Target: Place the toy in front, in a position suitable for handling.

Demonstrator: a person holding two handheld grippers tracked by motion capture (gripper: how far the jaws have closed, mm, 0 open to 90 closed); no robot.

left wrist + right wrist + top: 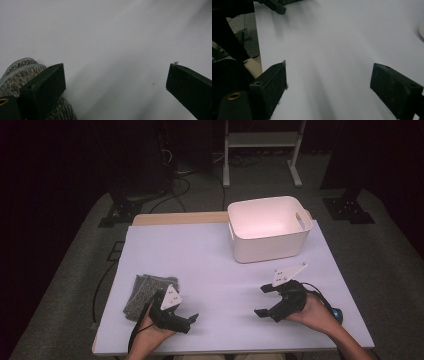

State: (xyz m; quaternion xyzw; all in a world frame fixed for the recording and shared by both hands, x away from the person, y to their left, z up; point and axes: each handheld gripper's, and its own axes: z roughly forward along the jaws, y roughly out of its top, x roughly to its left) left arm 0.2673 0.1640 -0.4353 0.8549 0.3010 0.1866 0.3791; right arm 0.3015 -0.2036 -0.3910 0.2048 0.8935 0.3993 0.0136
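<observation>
Cloth (147, 292) lies just beside left hand-held gripper (191, 320); both hand-held grippers spread, empty. Risk: right hand-held gripper (264, 300) could bunch cloth.

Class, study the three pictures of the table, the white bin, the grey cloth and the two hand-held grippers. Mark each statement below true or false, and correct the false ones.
1. The white bin stands at the far right of the table. True.
2. The grey cloth lies inside the bin. False: it lies on the table, beside the left gripper.
3. Both grippers are open. True: the jaws of each stand wide apart.
4. The right gripper grips the bin's rim. False: it holds nothing and is apart from the bin.
5. The bin looks empty. True.
</observation>
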